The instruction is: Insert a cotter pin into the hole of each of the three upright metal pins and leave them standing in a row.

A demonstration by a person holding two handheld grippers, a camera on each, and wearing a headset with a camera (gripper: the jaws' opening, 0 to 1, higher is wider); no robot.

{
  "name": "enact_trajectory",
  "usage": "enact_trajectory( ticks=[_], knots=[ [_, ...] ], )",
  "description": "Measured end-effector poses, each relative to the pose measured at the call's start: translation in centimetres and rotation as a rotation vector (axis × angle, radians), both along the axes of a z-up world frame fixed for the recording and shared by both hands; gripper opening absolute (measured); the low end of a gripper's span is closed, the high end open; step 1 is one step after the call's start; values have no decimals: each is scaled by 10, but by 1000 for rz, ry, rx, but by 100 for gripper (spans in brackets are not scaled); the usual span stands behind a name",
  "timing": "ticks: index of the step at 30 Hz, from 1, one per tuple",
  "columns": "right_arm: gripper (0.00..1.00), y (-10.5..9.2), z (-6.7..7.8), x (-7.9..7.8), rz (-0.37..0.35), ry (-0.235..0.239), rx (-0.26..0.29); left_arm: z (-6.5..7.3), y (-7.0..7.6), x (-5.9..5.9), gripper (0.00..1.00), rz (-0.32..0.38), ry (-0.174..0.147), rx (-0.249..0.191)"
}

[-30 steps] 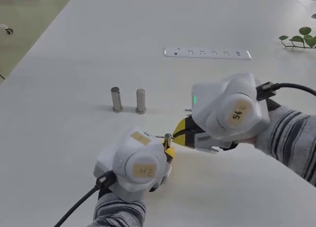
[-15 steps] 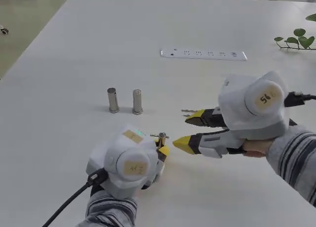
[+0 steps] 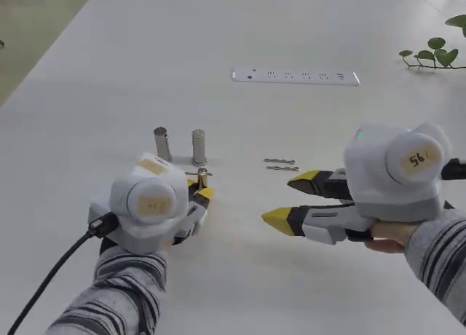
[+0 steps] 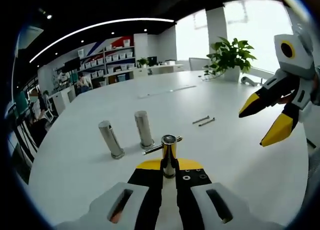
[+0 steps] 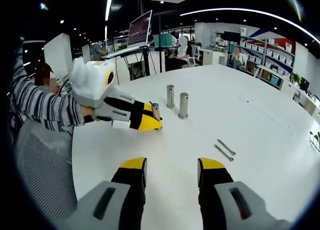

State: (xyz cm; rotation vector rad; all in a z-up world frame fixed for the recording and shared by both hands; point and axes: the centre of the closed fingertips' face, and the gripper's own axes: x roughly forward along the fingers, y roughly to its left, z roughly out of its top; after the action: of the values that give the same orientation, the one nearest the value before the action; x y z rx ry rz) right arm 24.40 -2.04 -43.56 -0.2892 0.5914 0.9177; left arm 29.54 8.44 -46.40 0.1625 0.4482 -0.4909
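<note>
Open-plan office, prob. w/ a lab or test area. Big white table w/ a power strip on it, and a potted plant by a large window. Around it are shelves w/ storage bins, a monitor on a stand, a seated person at the desks, a mesh chair and long ceiling light strips.

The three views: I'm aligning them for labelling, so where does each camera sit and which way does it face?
Head view: on the headset, looking forward and down at the white workbench; left tongs, right tongs and striped sleeves show.
Left gripper view: on the left tongs, facing across the bench; its jaws clamp the silver metal pin crossed by a cotter pin.
Right gripper view: on the right tongs, facing the left tongs; own jaws open.
Shared: all three show the two free-standing silver metal pins.
</note>
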Motion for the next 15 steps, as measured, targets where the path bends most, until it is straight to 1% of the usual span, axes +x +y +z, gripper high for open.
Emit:
enact_trajectory(
  ticks=[5,7,9,15],
  knots=[
    [38,-2,-2,0,-12,5,4,-1,16,9,5,8,-2,11],
    [38,-3,-3,1,-16,9,7,-1,20,11,5,10,0,12],
    [38,-4,-5,1,-22,13,8,-2,23,14,5,15,5,9],
    [38,-4,-8,1,-30,23,11,-7,25,17,5,7,18,6]
  ],
)
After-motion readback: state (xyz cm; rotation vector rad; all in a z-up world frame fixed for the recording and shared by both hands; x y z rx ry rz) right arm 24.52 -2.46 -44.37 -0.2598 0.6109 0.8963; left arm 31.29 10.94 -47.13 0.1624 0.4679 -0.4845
